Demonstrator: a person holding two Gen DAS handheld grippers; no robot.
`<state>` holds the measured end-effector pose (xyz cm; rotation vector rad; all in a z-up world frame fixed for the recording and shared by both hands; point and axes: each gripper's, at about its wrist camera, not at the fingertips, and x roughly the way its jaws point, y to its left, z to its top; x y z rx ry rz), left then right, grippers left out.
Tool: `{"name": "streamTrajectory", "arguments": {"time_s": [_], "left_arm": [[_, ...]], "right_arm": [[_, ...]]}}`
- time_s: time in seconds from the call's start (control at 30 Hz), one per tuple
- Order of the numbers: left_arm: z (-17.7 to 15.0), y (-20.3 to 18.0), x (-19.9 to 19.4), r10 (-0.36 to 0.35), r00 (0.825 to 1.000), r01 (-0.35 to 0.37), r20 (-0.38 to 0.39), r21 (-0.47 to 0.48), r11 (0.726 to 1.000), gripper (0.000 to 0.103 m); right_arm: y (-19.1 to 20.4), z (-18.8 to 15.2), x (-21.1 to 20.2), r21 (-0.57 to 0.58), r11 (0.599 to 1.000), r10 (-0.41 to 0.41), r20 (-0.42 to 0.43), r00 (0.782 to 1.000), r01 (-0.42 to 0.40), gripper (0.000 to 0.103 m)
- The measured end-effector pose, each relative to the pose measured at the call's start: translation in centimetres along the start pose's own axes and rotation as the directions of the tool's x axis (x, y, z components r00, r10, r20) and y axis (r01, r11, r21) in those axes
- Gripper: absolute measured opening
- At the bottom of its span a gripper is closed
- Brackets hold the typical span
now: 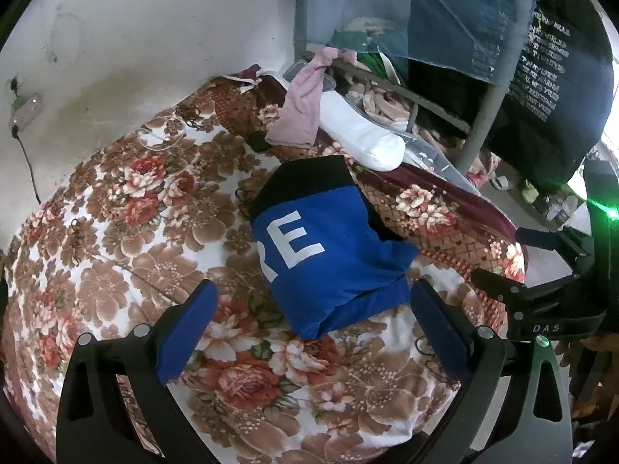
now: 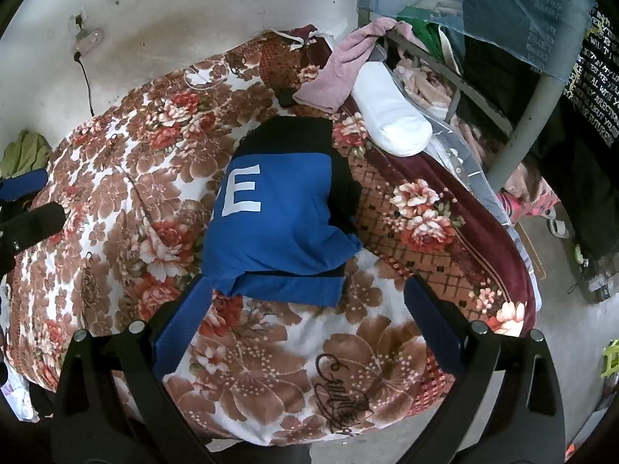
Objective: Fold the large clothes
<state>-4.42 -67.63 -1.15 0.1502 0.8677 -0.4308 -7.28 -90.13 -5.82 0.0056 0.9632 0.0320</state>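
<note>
Both claws wide open, empty | left claw | right claw | folded blue garment long axis toward wall

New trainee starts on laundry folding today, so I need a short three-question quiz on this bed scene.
1. True or false: the blue shirt is spread out flat at full size on the floral blanket.
2. Multiple choice: the left gripper is A) clamped on the shirt, B) open, C) out of view.
3. Fill in: the white bundle lies partly under a ____ cloth.

Key: 1 false, it is folded into a compact packet. 2 B; the right gripper is open too. 3 pink.
</note>
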Motion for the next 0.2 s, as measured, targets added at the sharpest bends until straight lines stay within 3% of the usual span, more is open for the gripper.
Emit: {"name": "streamTrajectory", "arguments": {"time_s": [0.2], "left_arm": [[-0.35,0.05,0.33,-0.002,1.0,0.002,-0.005,-0.005,1.0,0.098]], "right_arm": [[0.45,-0.07,-0.05,0.007,1.0,0.006,0.002,1.0,-0.007,0.098]]}}
